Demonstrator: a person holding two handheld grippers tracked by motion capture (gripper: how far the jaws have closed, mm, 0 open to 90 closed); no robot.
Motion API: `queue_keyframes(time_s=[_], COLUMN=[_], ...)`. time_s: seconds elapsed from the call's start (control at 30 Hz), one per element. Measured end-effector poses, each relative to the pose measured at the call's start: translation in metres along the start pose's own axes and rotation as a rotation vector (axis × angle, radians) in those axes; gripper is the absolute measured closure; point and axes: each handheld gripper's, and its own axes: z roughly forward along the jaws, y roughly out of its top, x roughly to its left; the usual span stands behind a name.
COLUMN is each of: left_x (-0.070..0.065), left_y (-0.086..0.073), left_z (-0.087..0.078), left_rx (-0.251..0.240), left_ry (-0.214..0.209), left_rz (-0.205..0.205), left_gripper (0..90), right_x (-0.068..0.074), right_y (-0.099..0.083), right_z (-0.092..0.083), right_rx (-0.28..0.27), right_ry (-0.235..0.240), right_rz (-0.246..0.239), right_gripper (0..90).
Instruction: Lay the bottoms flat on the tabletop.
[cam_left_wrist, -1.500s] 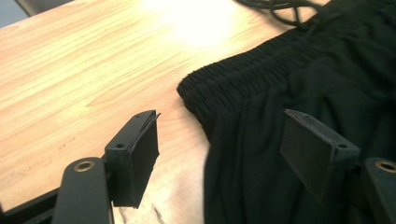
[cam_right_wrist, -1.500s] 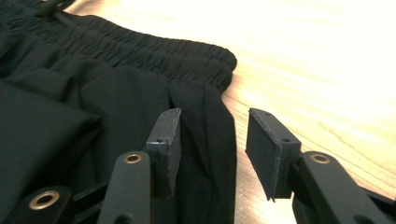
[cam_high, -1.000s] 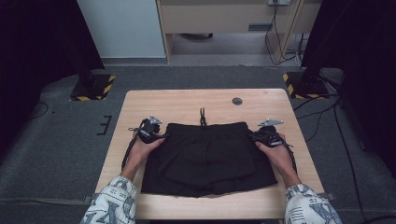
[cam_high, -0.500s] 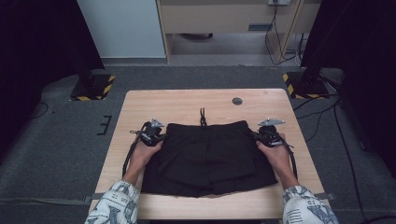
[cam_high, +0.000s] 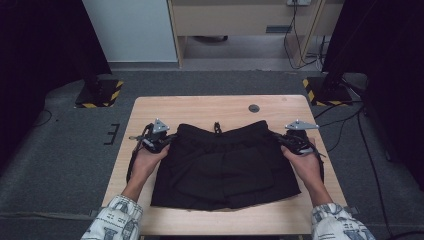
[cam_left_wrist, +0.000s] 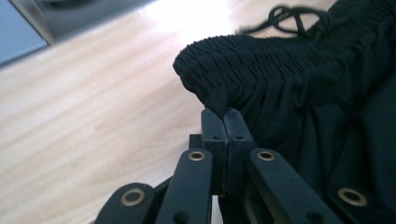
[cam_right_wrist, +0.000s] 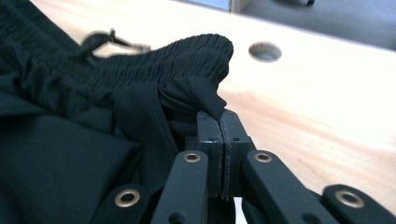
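Plainly, the black shorts (cam_high: 225, 167) lie flat across the middle of the wooden counter (cam_high: 150, 107), waistband toward the far edge, with the drawstring (cam_high: 217, 127) looped just beyond it. Each end of the waistband is pinched: the left tool (cam_high: 167, 141) has its jaws closed on a small tuck of fabric at the left corner, and the right tool (cam_high: 280, 141) is clamped on the right corner the same way (in both gripper views only a thin fold sits between the jaws). That shallow bite looks like the main risk; if the hands pull apart or lift sharply, the gathered elastic could slip free on one side and leave the garment hanging askew. A round hole (cam_high: 254, 108) in the counter lies beyond the waistband, well apart from the cloth.
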Motion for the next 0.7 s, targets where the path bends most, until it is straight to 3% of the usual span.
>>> queue_keyframes(time_s=[0.3, 0.7], left_x=[-0.004, -0.003], left_y=[0.032, 0.067], left_z=[-0.027, -0.054], left_rx=[-0.066, -0.096], left_ry=[0.012, 0.043], left_rz=[0.022, 0.058], left_gripper=[88.7, 88.7], right_x=[0.002, -0.003], right_y=[0.032, 0.06], right_z=[-0.032, -0.06], right_rx=[-0.07, -0.123], right_ry=[-0.004, -0.016], right_rz=[-0.029, -0.035], right_gripper=[89.3, 89.4])
